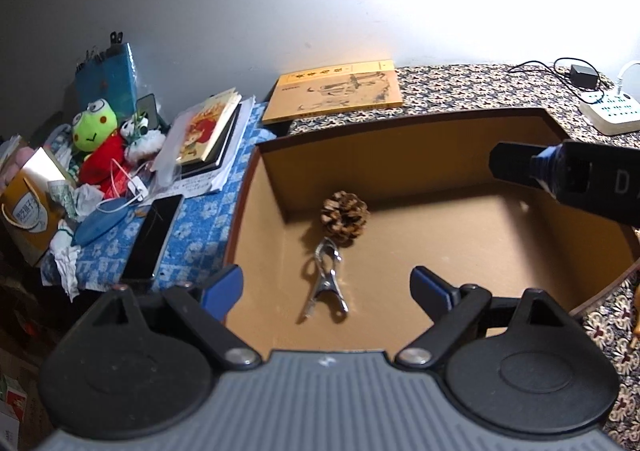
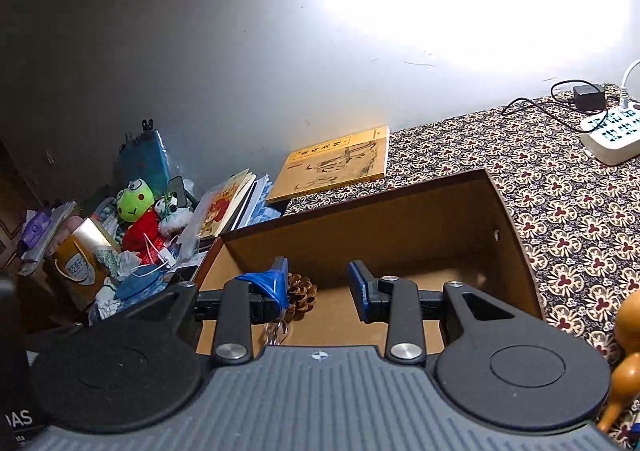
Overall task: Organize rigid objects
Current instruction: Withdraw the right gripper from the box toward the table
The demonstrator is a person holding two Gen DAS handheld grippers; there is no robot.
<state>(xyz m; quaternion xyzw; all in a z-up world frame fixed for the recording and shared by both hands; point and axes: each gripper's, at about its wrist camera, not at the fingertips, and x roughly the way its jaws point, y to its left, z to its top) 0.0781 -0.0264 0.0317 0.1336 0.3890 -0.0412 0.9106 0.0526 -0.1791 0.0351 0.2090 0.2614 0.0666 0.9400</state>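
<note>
Your left gripper (image 1: 326,289) hangs over the near end of the cardboard box (image 1: 400,139), jaws spread wide w/ nothing between them. Directly below, on the box floor, lies the metal clip (image 1: 326,285), flat, and the pine cone (image 1: 344,217) sits at its far end, touching or just about — can't tell which.

Your right gripper (image 2: 318,285) is also over the box, near its left wall, jaws apart and empty. A bit of blue film or tape (image 2: 266,283) is wrapped over its left fingertip. From the right wrist view the pine cone (image 2: 302,293) shows just behind that finger, and only a sliver of the clip (image 2: 276,331) peeks out below it.

Outside the box: yellow book (image 1: 336,91) lies flat behind it by the wall, a phone (image 1: 154,237) on the blue cloth to the left, frog plush (image 1: 94,127) in the clutter beyond, power strip (image 1: 610,109) far right. At the right edge of the right wrist view — a wooden gourd (image 2: 626,355) on the patterned tablecloth (image 2: 560,191).
</note>
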